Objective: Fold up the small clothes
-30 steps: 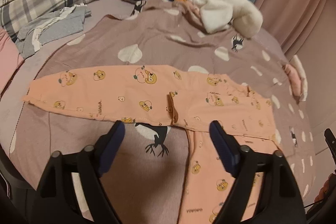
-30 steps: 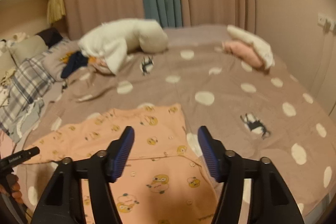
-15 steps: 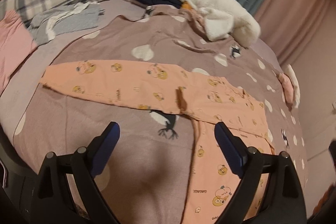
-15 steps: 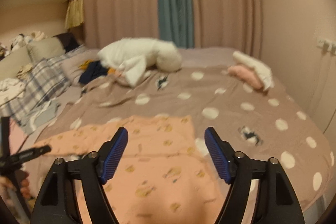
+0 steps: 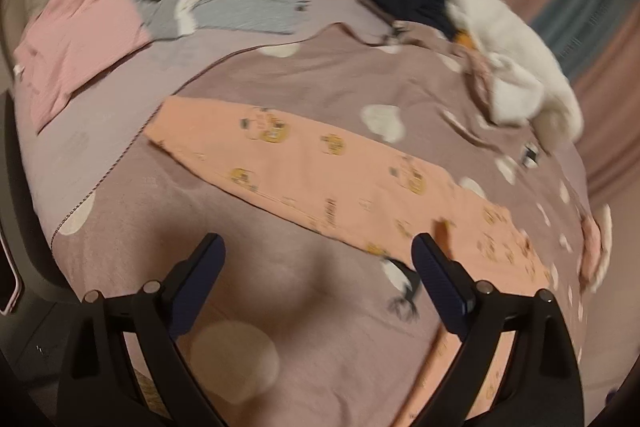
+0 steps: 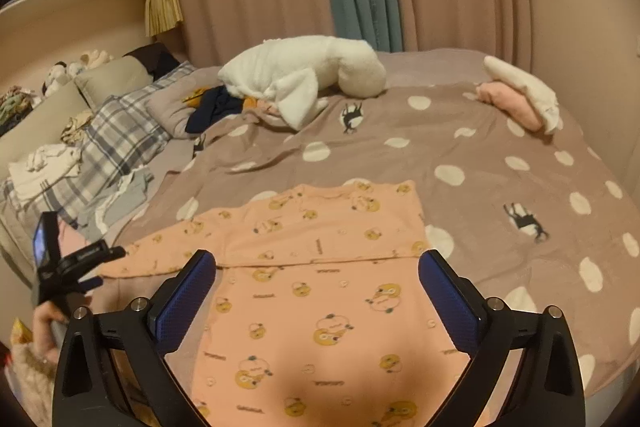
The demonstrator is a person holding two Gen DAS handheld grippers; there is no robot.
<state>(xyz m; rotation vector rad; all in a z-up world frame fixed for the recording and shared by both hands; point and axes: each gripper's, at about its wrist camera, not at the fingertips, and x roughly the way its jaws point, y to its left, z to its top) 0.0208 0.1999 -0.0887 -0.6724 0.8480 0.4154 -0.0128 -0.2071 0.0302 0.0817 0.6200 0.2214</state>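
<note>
Garment: peach baby romper point(image 6: 320, 291) with cartoon print, flat on the spotted mauve duvet point(image 6: 500, 155), top part folded across, one sleeve stretched out sideways point(image 5: 304, 167)
Landmark: duvet; places below relative to it
Left gripper point(image 5: 318, 273): jaws wide and opening, nothing between them, above bare duvet just beside the sleeve's near edge; view blurred
Right gripper point(image 6: 316, 281): jaws wide and opening, empty, over the romper's body, pads clear of the cloth
Hand point(image 6: 48, 327): at duvet's left edge, holding the left gripper's handle
White plush blanket point(image 6: 308, 75): bunched at duvet's far side
Plaid pillow point(image 6: 120, 143): just off duvet's far-left edge
Pink folded cloth point(image 5: 76, 35): beside plaid pillow, off the duvet
Pink and white bundle point(image 6: 520, 95): duvet's far-right corner
</note>
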